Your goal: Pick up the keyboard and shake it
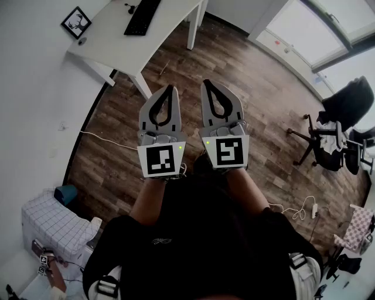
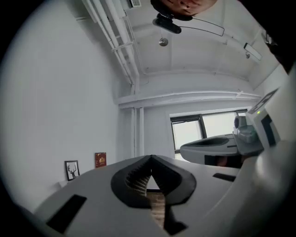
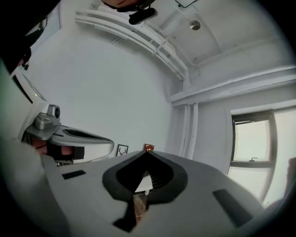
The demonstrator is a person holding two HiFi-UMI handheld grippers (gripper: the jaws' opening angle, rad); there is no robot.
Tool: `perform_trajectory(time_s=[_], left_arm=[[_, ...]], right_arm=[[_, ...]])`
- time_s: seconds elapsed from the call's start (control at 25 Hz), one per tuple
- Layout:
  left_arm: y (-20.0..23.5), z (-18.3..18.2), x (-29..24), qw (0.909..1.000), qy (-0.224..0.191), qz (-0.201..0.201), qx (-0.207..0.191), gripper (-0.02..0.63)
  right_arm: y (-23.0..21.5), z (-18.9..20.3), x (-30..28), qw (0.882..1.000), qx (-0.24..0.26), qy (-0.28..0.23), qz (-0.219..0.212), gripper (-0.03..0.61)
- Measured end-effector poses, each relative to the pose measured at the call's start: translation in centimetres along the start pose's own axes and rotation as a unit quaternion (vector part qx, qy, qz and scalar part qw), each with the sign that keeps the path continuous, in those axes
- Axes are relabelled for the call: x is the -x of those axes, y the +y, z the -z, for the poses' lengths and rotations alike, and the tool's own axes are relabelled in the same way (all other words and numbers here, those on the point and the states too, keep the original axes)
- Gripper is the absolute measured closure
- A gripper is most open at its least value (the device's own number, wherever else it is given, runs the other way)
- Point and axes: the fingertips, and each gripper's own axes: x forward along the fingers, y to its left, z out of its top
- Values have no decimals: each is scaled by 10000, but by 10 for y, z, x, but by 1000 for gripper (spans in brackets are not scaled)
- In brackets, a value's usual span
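A black keyboard [image 1: 142,16] lies on a white desk [image 1: 120,48] at the top left of the head view, far ahead of me. My left gripper [image 1: 170,89] and right gripper [image 1: 207,84] are held side by side over the wooden floor, pointing level toward the desk. Both are shut with nothing between their jaws. In the left gripper view the left gripper [image 2: 151,158] has its tips touching, and the right gripper [image 3: 147,153] looks the same in its own view. Neither gripper view shows the keyboard.
A framed deer picture [image 1: 76,23] leans on the desk by the wall. A black office chair [image 1: 340,126] stands at the right. A white cable and power strip [image 1: 299,209] lie on the floor. A checked box [image 1: 53,228] sits at the lower left.
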Motion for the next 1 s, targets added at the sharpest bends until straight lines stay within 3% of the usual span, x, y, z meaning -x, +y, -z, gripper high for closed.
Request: perform_trajectory(time_s=[0.24, 0.68, 1.0], left_arm=[[9, 15, -26, 9997, 166, -185, -58, 611], [70, 22, -141, 9933, 575, -969, -274, 611], [62, 89, -216, 9822, 1606, -918, -321, 611]], right_arm=[[-8, 10, -32, 9997, -81, -64, -243, 557], [-32, 10, -159, 9883, -348, -590, -1361, 557], [-72, 74, -199, 9744, -640, -36, -2154, 557]])
